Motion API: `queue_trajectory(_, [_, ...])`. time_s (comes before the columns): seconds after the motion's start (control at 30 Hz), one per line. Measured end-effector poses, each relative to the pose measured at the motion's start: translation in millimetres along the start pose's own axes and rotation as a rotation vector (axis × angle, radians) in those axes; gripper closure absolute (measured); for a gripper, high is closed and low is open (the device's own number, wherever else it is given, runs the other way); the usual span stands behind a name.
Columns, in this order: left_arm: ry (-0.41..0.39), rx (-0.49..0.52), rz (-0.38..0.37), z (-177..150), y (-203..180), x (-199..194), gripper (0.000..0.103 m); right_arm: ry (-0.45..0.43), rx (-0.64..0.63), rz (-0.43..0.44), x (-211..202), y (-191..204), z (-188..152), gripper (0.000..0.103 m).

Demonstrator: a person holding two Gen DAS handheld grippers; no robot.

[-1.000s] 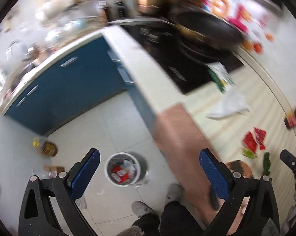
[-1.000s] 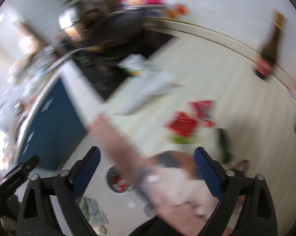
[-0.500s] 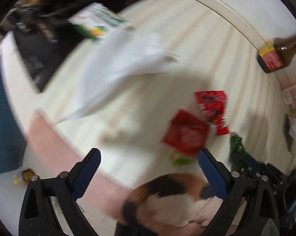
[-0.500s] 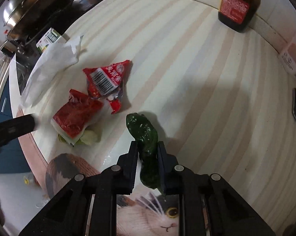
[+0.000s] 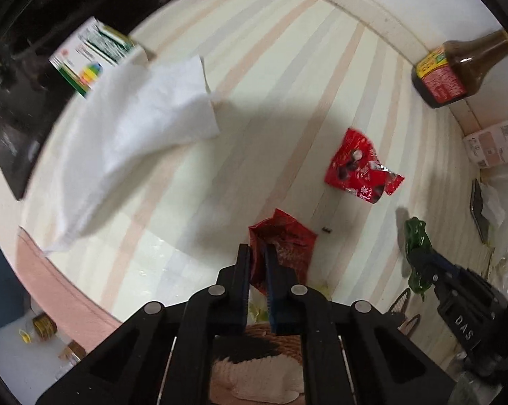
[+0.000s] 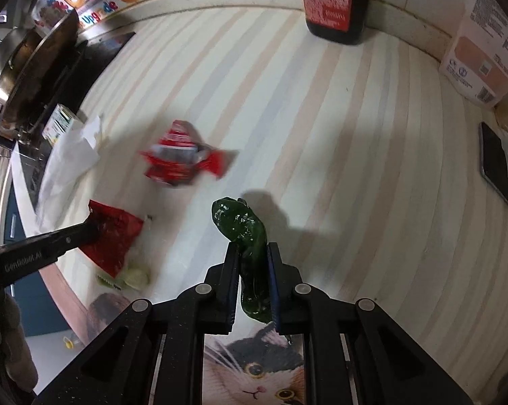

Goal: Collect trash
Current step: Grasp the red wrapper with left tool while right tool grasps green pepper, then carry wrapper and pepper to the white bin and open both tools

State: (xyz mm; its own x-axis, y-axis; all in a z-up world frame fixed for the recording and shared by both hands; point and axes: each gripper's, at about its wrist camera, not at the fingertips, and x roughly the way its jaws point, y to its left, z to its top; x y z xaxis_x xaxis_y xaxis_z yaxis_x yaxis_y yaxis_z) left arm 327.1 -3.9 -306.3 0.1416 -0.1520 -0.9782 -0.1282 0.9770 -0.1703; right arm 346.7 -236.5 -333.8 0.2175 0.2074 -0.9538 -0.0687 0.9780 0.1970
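Your left gripper (image 5: 258, 253), spread wide half a sec ago, now pinches the red wrapper (image 5: 284, 243) on the striped counter (image 5: 287, 67). Your right gripper (image 6: 252, 253) still clamps the green wrapper (image 6: 240, 226), lifted clear. Second red packet (image 6: 183, 162) is blurred, lying loose betw. the white tissue (image 5: 135, 128) and sauce bottle (image 6: 335, 0). Counter edge sits close at left; open room toward the back wall.
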Motion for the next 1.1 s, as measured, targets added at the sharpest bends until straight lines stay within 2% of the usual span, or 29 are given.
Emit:
queue_trajectory(0.17, [-0.115,-0.014,0.042,-15.3,8.1,-44.6,0.099,-0.052,-0.030,0.027,-22.6,16.6,-1.1,0.087])
queue_trajectory(0.3, [-0.176,-0.053,0.043,-33.1,35.9,-75.3,0.100,-0.098,-0.073,0.038,-40.6,43.4,-0.5,0.088])
queue_trajectory(0.4, [-0.220,-0.086,0.053,-36.0,51.8,-90.9,0.100,-0.120,-0.117,0.054,-50.0,69.2,-3.4,0.088])
queue_trajectory(0.6, [-0.304,-0.204,0.072,-76.2,104.2,-131.4,0.100,-0.123,-0.239,0.129,-64.5,142.9,-24.7,0.088])
queue_trajectory(0.77, [-0.334,-0.362,0.102,-134.0,177.2,-151.9,0.100,-0.088,-0.358,0.201,-56.1,212.8,-60.0,0.088])
queue_trajectory(0.9, [-0.320,-0.529,0.117,-192.1,244.8,-146.1,0.100,-0.015,-0.480,0.269,-32.6,279.1,-105.4,0.088])
queue_trajectory(1.0, [-0.287,-0.659,0.124,-240.4,295.8,-125.4,0.100,0.050,-0.562,0.310,-2.3,325.0,-143.5,0.088])
queue_trajectory(1.1, [-0.231,-0.783,0.111,-286.3,342.5,-87.3,0.100,0.109,-0.625,0.329,37.6,363.1,-182.1,0.088])
